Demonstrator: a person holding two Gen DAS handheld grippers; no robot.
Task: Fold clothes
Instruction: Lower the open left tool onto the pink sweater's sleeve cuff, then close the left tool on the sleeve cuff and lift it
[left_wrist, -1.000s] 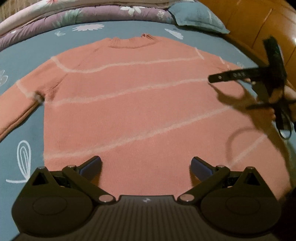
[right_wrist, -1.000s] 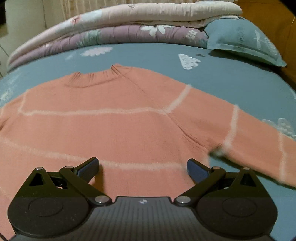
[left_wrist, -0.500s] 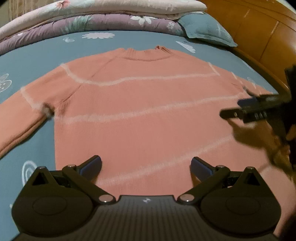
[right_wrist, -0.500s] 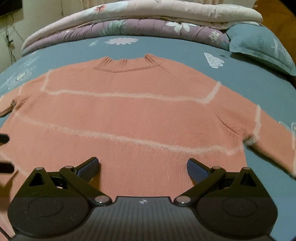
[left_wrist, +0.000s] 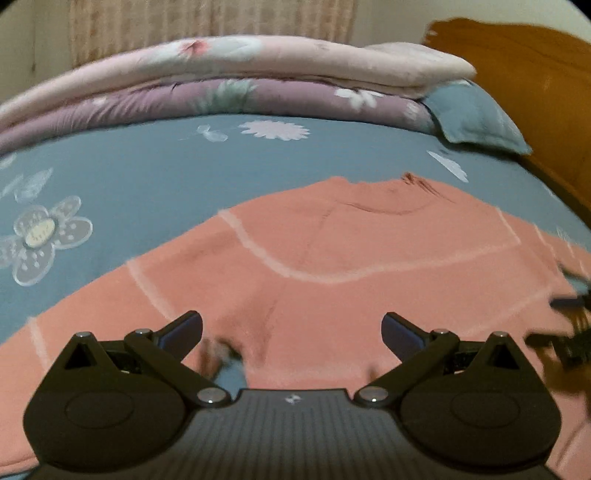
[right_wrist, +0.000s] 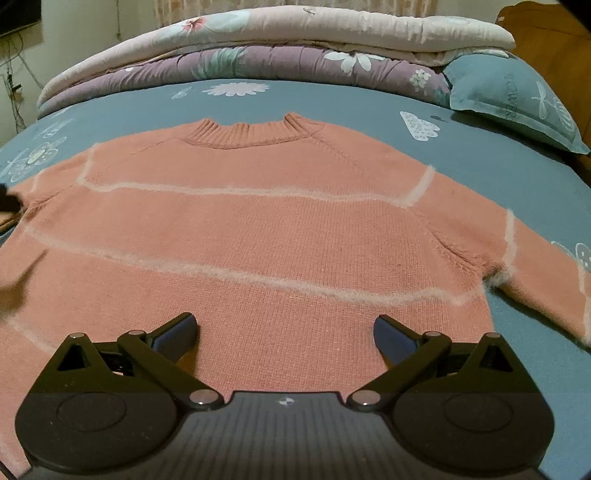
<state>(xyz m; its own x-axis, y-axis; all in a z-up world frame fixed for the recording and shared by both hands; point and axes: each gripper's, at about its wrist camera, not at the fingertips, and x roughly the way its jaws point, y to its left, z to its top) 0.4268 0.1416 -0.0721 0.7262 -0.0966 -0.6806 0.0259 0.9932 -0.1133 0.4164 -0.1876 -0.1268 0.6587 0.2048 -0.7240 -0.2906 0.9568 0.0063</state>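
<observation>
Left wrist view: we see our left gripper (left_wrist: 291, 328) w/ fingers spread wide, nothing between them, hovering over the left armpit area of the sweater (left_wrist: 332, 266). The sweater is salmon pink w/ thin pale stripes, lying flat on the blue flowered bedsheet (left_wrist: 147, 173), neck pointing away from us. Pic is blurred. A bit of sheet shows just below the left finger, btw sleeve and body. At the far right edge we catch a dark smeared shape, prob. the other gripper; can't tell more. Folded quilts (left_wrist: 240, 77) are stacked at the far side of the bed, a blue pillow (left_wrist: 476, 118) beside them, wooden headboard (left_wrist: 524, 74) on the right.

Right wrist view: our right gripper (right_wrist: 284, 328) is also spread wide and empty, above the lower middle of the sweater (right_wrist: 266, 221). The whole body lies smooth, ribbed collar (right_wrist: 247, 134) far from us, right sleeve (right_wrist: 539, 266) stretched out over the sheet (right_wrist: 480, 162). Quilts (right_wrist: 277, 40) and pillow (right_wrist: 517, 96) sit behind.
</observation>
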